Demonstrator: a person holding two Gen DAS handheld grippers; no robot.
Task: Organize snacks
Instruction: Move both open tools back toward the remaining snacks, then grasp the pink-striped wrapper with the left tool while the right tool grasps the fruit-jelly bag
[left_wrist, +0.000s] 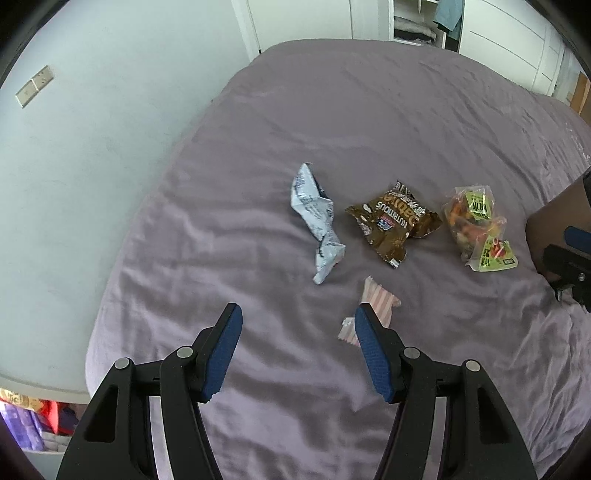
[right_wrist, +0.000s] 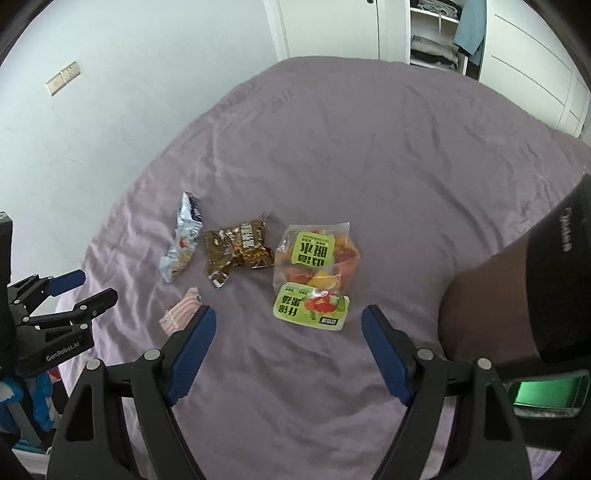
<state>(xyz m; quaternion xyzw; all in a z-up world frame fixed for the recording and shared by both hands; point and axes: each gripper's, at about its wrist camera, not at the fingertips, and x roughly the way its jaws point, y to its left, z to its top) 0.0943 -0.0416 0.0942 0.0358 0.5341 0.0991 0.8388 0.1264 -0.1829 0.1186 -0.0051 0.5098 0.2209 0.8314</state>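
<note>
I am holding my left gripper (left_wrist: 297, 323) wide open beside the pink striped packet (left_wrist: 380, 301), my right gripper (right_wrist: 288, 328) wide open near the green-labelled bag (right_wrist: 314, 273); silver wrapper (left_wrist: 316, 221) and brown packet (left_wrist: 393, 227) are lying farther along the purple bedsheet (left_wrist: 332, 122), wardrobe (right_wrist: 524, 62) beyond

home bedroom – purple-sheeted bed (left_wrist: 369, 122), white wardrobe (right_wrist: 524, 55) with clothes
</note>
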